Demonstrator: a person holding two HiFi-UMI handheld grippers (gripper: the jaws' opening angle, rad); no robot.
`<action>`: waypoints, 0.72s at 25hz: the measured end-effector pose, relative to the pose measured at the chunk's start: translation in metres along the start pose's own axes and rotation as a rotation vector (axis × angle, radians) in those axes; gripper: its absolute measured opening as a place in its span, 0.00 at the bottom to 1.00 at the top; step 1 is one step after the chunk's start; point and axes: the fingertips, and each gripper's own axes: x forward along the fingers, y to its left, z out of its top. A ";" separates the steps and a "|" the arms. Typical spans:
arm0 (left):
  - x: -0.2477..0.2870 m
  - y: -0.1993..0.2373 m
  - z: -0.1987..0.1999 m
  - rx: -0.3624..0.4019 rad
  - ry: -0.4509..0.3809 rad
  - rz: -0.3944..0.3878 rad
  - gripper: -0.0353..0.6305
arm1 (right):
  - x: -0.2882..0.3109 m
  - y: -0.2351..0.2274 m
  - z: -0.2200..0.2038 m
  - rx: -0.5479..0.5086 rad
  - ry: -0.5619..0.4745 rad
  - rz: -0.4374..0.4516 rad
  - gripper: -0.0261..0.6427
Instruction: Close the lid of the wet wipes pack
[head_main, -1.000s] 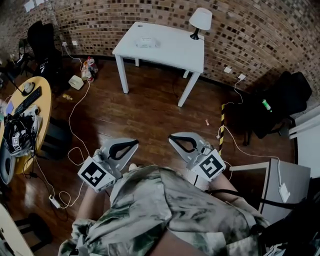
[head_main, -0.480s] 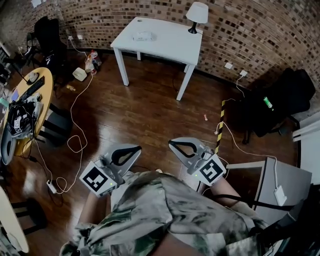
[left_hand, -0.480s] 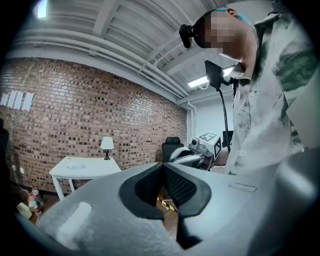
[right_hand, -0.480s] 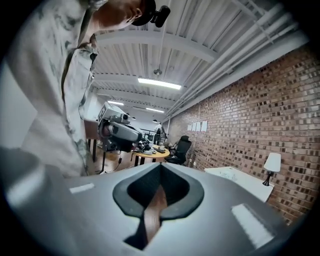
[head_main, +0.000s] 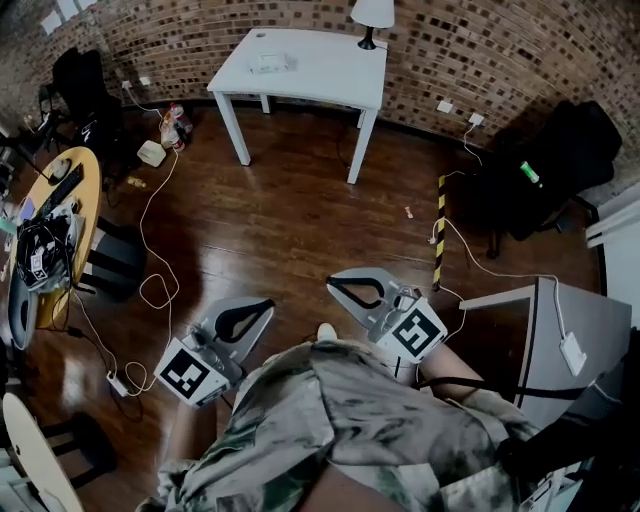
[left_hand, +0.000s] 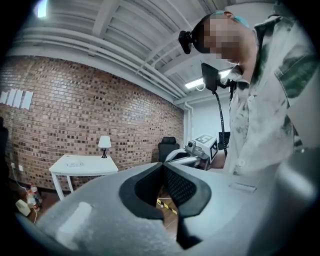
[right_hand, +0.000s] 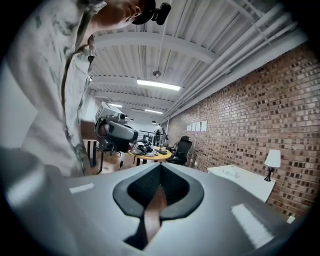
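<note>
The wet wipes pack (head_main: 268, 63) is a small white packet lying on the white table (head_main: 320, 75) against the far brick wall; its lid is too small to make out. Both grippers are held close to my body, far from that table, over the wooden floor. My left gripper (head_main: 268, 303) has its jaws together with nothing between them. My right gripper (head_main: 332, 281) is likewise shut and empty. In the left gripper view the pack (left_hand: 75, 163) shows as a pale speck on the table beyond the left gripper (left_hand: 162, 166). The right gripper (right_hand: 160, 166) also points towards the table.
A white lamp (head_main: 372, 14) stands on the table's right end. A round yellow table (head_main: 62, 195) with clutter is at the left, with a cable (head_main: 150, 290) trailing over the floor. Black bags (head_main: 555, 160), a grey desk (head_main: 565, 335) and a yellow-black strip (head_main: 440, 235) are at the right.
The white table has drifted up and to the left in the head view. Both grippers stay shut near my body, a little lower in the picture.
</note>
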 end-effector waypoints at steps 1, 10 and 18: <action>-0.008 -0.003 -0.001 0.001 0.004 -0.015 0.06 | 0.004 0.006 0.002 0.008 0.001 -0.007 0.05; -0.080 -0.028 -0.008 -0.005 -0.011 -0.074 0.06 | 0.044 0.074 0.024 0.002 0.006 0.010 0.05; -0.121 -0.044 -0.015 0.000 -0.012 -0.135 0.06 | 0.046 0.123 0.045 -0.021 0.022 -0.036 0.05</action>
